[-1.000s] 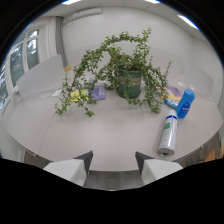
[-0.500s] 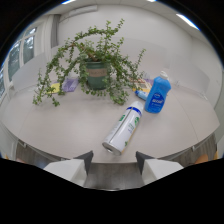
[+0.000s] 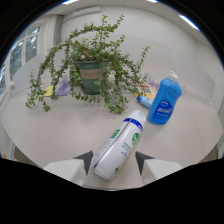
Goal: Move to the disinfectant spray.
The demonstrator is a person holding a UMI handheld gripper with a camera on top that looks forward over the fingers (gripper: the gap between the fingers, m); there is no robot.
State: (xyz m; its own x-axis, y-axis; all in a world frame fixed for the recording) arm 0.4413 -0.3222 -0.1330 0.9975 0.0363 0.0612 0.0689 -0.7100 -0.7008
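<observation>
Approach looks nearly done. The disinfectant spray can (image 3: 120, 149), white with green print and a blue band below its cap, lies on its side on the counter (image 3: 60, 130). Its base end points at the gripper (image 3: 113, 167) and sits in the gap between the two fingers (image 3: 67, 171); the cap end angles away toward the blue bottle (image 3: 164, 100).

Jaws are wide open, holding nothing. There is a visible gap on each side of the can's base, and the can rests on the counter under its own weight, not in the jaws.

Other stuff on the counter: the blue bottle stands upright just beyond the can's cap end, close to it; I can't tell if they touch. A potted plant (image 3: 92, 65) with long trailing branches stands further back. A few small items lie behind it: something purple and yellow on one side, something blue plus flat packaging on the other, too small to identify.

My read on the task: the move to the spray is essentially complete, since the can is already lined up between the fingers. At most a small creep forward remains for deeper alignment. No grasp is called for by the task.
</observation>
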